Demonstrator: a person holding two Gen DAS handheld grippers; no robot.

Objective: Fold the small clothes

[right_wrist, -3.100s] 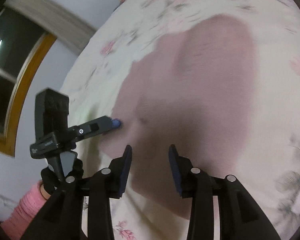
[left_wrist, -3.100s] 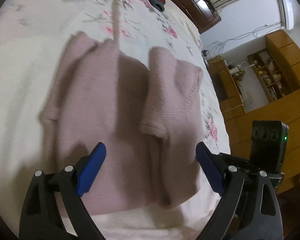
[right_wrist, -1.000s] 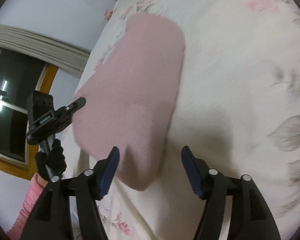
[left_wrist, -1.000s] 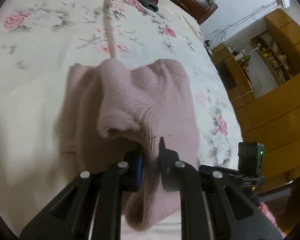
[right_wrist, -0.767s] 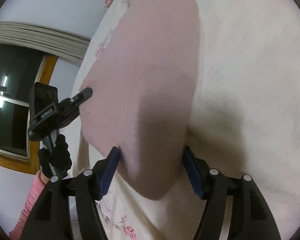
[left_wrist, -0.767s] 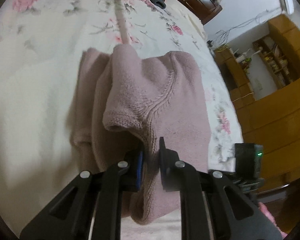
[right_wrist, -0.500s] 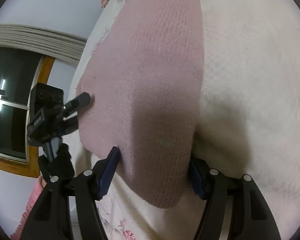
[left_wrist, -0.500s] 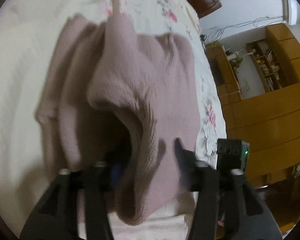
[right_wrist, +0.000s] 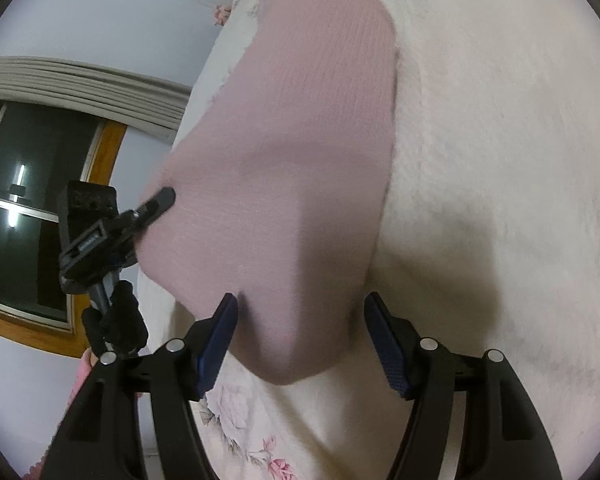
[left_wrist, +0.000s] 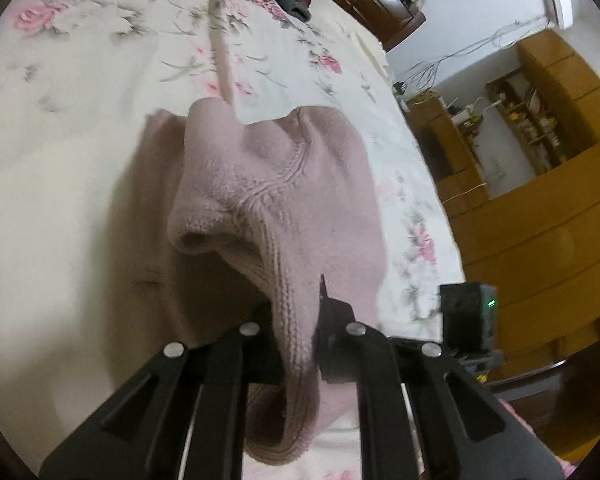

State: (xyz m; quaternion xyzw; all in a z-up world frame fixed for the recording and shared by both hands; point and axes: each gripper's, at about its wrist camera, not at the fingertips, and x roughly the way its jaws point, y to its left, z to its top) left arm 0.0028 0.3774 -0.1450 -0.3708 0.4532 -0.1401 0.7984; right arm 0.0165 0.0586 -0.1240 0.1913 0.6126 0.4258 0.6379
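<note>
Pink knit sweater [left_wrist: 300,200] bunched on the floral bedspread [left_wrist: 80,80] near its front edge, left gripper [left_wrist: 296,332] pinching a ribbed fold, right gripper [right_wrist: 300,336] spread wide around the sweater's near corner [right_wrist: 292,360], fingers [right_wrist: 216,340] not clamping.

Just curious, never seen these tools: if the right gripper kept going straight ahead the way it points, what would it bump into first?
Probably the pink sweater: the open right gripper straddles its near edge.
</note>
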